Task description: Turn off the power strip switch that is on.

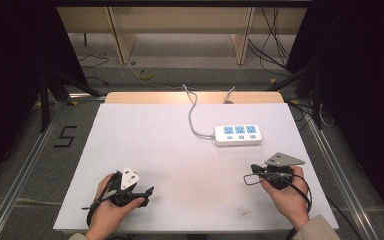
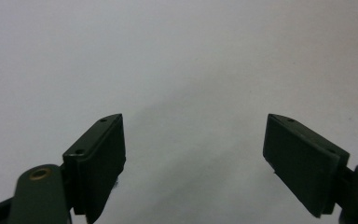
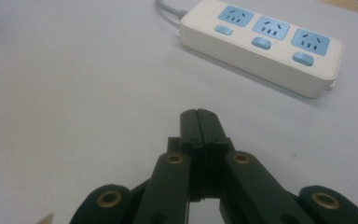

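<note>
While its jaws are pressed together on nothing, the right gripper (image 3: 199, 113) rests low over the white table (image 1: 145, 150), with the white power strip (image 3: 265, 44) lying just beyond it. Well apart, the left gripper (image 2: 193, 158) stands spread wide.

White table (image 1: 145, 145), white power strip (image 1: 238, 135) lying flat, grey cord (image 1: 194, 117) trailing back

High view overhead facing forward, tongs' cameras skimming table (image 1: 180, 150), right sharing power strip (image 3: 265, 39)
</note>
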Demonstrator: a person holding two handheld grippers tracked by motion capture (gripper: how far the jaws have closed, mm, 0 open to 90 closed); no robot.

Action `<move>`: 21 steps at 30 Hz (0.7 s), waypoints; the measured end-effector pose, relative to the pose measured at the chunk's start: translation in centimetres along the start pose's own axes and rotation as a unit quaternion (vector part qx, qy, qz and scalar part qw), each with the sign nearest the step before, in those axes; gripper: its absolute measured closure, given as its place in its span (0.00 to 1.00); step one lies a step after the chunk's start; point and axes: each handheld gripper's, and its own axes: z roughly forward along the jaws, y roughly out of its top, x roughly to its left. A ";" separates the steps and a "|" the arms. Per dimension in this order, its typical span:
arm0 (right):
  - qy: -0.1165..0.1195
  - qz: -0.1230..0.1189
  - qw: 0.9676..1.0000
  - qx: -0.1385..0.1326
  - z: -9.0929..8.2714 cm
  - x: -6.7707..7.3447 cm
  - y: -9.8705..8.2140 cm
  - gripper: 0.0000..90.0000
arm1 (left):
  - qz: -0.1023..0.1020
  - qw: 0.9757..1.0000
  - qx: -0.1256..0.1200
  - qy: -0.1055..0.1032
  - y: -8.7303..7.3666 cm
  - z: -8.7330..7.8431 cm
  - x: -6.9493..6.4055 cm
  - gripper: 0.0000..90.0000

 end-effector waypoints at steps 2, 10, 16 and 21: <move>-0.001 0.000 1.000 0.003 0.2 -0.1 0.3 1.00 | 0.001 1.000 0.000 0.000 0.0 0.0 0.0 0.23; -0.004 0.004 1.000 0.013 0.7 -0.5 1.0 1.00 | 0.003 1.000 0.002 0.001 0.0 0.1 -0.1 0.23; -0.005 0.002 1.000 0.020 0.9 -0.9 1.6 1.00 | 0.004 1.000 0.002 0.001 0.0 0.1 -0.1 0.23; -0.006 0.003 1.000 0.025 1.2 -1.2 2.1 1.00 | 0.004 1.000 0.002 0.001 0.0 0.1 -0.1 0.23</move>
